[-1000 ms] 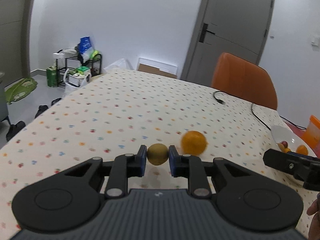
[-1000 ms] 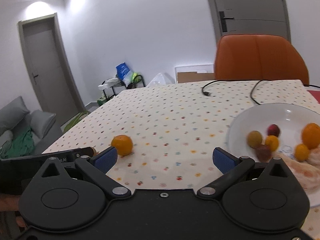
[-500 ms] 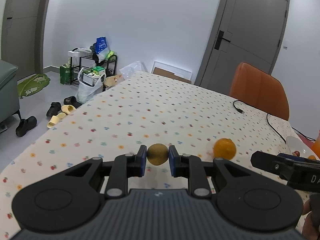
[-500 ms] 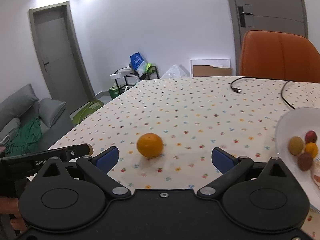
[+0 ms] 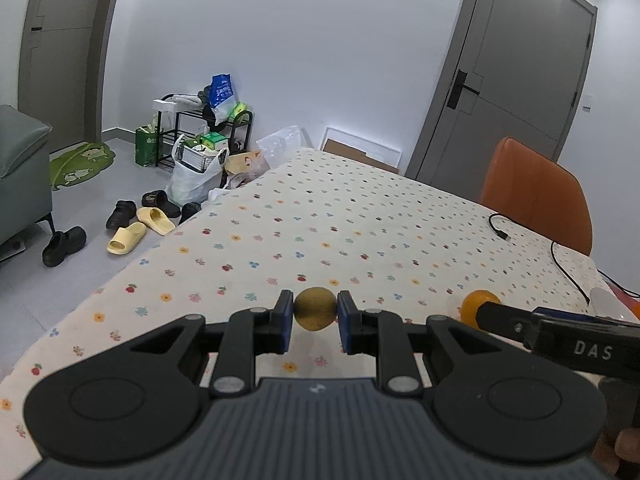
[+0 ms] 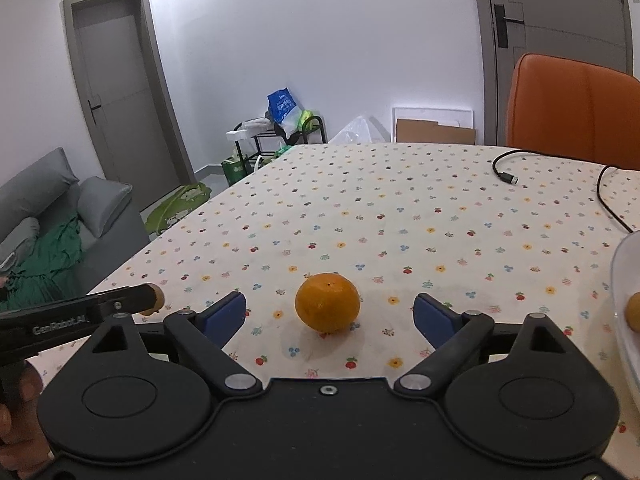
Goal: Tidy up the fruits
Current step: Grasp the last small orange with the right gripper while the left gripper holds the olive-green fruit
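Since a second ago your right gripper (image 6: 330, 312) has swung off the plate (image 6: 626, 280) and now faces the single orange (image 6: 327, 302), which sits centred ahead of its two blue pads, jaws spread wide and touching nothing. Only a sliver of the white plate shows at the right edge of that view, with one brownish fruit (image 6: 633, 314) visible on it where several showed earlier. Your left gripper (image 5: 315, 320) has kept its clamp on the one kiwi (image 5: 315, 309), pinched between both blue pads and held above the flowered tablecloth (image 5: 340, 232).

From the left wrist view, the orange (image 5: 470, 307) rests on the cloth to the right of the kiwi, partly hidden behind your right gripper's black finger (image 5: 520, 322). From the right wrist view, the left gripper's black body (image 6: 72, 316) enters at the lower left, the kiwi's tip (image 6: 158, 302) peeking past it.

One black cable (image 6: 560, 176) lies across the far right of the table, in front of one orange chair (image 6: 572, 108).
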A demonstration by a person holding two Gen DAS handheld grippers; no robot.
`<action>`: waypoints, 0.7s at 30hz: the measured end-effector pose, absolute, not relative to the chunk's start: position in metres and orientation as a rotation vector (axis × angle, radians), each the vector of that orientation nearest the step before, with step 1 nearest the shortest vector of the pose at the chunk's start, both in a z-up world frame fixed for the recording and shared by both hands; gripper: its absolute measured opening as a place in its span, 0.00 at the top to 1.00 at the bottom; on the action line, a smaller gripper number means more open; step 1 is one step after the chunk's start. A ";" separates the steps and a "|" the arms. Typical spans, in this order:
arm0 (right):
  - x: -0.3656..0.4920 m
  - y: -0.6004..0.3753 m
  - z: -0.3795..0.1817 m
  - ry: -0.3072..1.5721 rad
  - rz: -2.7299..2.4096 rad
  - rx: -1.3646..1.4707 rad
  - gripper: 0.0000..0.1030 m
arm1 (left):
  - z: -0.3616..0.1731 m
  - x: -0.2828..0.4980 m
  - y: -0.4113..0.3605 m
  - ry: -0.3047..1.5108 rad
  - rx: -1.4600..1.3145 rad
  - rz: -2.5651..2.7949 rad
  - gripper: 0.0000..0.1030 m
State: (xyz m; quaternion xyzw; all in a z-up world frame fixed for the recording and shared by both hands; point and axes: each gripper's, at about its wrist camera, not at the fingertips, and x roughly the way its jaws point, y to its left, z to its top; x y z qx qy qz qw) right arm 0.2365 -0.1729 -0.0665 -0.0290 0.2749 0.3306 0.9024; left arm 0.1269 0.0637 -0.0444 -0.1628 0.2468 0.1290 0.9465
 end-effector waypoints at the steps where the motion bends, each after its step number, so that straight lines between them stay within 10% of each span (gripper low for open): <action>1: 0.238 -0.171 -0.067 0.570 0.685 -0.063 0.13 | -0.044 0.127 0.064 0.504 -0.331 0.264 0.79; 4: 0.244 -0.162 -0.070 0.578 0.684 -0.086 0.20 | -0.044 0.127 0.063 0.504 -0.329 0.266 0.79; 8: 0.247 -0.157 -0.075 0.623 0.701 -0.108 0.64 | -0.042 0.129 0.061 0.503 -0.325 0.262 0.79; 21: 0.236 -0.201 -0.059 0.576 0.669 -0.049 0.65 | -0.033 0.136 0.034 0.495 -0.289 0.200 0.79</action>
